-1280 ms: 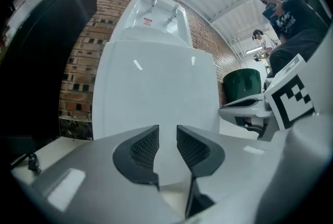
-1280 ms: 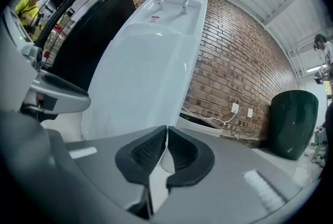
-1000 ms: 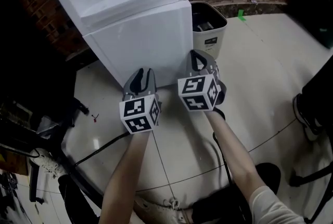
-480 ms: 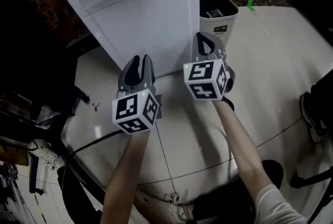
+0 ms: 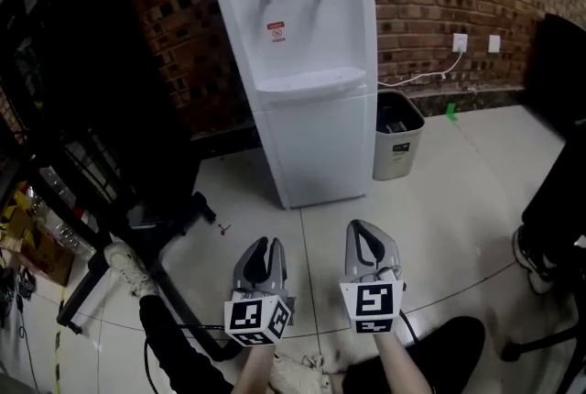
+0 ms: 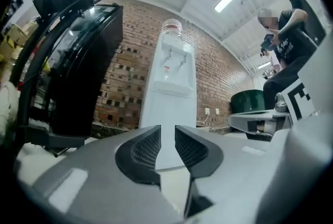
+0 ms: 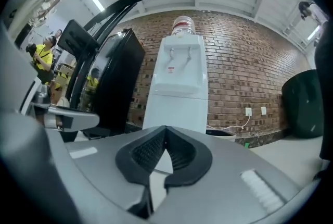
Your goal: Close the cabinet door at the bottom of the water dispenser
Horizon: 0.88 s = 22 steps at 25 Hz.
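The white water dispenser (image 5: 302, 62) stands against the brick wall. Its bottom cabinet door (image 5: 316, 145) lies flush with the body. Both grippers hang low over the tiled floor, well back from it and pointing toward it. My left gripper (image 5: 266, 246) has a narrow gap between its jaws, which are closing with nothing between them. My right gripper (image 5: 369, 229) is shut and empty. In the left gripper view the dispenser (image 6: 169, 87) shows beyond the left gripper (image 6: 167, 129). In the right gripper view the dispenser (image 7: 179, 87) rises behind the right gripper (image 7: 165, 129).
A pale waste bin (image 5: 396, 136) stands right of the dispenser, under a wall socket (image 5: 460, 42). A black rack (image 5: 92, 108) fills the left side, with a shoe (image 5: 124, 264) near it. A black chair (image 5: 558, 227) stands at the right. A person (image 6: 289, 35) shows in the left gripper view.
Both grippers have drawn back from the base of the dispenser toward me. The head view has lifted, so the whole dispenser and the wall now show.
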Available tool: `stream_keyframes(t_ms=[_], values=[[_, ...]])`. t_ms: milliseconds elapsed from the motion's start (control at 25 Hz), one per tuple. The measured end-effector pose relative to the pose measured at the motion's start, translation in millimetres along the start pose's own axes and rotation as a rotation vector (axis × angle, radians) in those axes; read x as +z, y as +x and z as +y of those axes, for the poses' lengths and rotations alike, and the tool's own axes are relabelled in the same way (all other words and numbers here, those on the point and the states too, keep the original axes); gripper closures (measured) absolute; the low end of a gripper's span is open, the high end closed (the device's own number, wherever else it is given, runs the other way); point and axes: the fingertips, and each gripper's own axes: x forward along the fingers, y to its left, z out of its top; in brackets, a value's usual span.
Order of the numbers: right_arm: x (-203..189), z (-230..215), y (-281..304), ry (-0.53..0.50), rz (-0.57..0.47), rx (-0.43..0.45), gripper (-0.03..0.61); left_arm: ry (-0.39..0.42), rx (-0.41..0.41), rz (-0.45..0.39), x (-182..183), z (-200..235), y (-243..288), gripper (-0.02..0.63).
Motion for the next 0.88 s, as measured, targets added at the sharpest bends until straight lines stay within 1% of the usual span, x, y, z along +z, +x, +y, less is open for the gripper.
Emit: stream_keyframes(t_ms=[160, 280, 400, 480, 600, 760, 880], values=[[28.4, 23.8, -52.8, 0.039, -0.023, 0.009, 0.577, 0.004, -0.02, -0.032, 33.9, -16.3, -40.4, 0.523], [41.0, 31.7, -82.0, 0.049, -0.032, 0.022, 0.578, -0.018, 0.005, -0.063, 50.7, -23.6, -64.2, 0.523], [46.8, 42.4, -100.0, 0.038, -0.021, 0.051, 0.578, 0.006, 0.053, -0.044, 52.1, -25.3, -82.1, 0.537], [51.9, 48.8, -107.6, 0.017, -0.025, 0.062, 0.578, -0.001, 0.051, -0.029, 51.6, -27.6, -88.8, 0.537], [56.5, 54.4, -115.6, 0.02, -0.035, 0.067, 0.578, -0.018, 0.042, -0.027, 57.9, -28.5, -95.2, 0.537], [57.4, 60.8, -123.2, 0.025, -0.035, 0.075, 0.578, -0.016, 0.048, -0.044, 67.4, -28.9, -103.4, 0.537], [56.4, 67.0, -126.7, 0.024, -0.032, 0.091, 0.578, -0.013, 0.042, -0.039, 65.2, -31.7, -107.7, 0.537]])
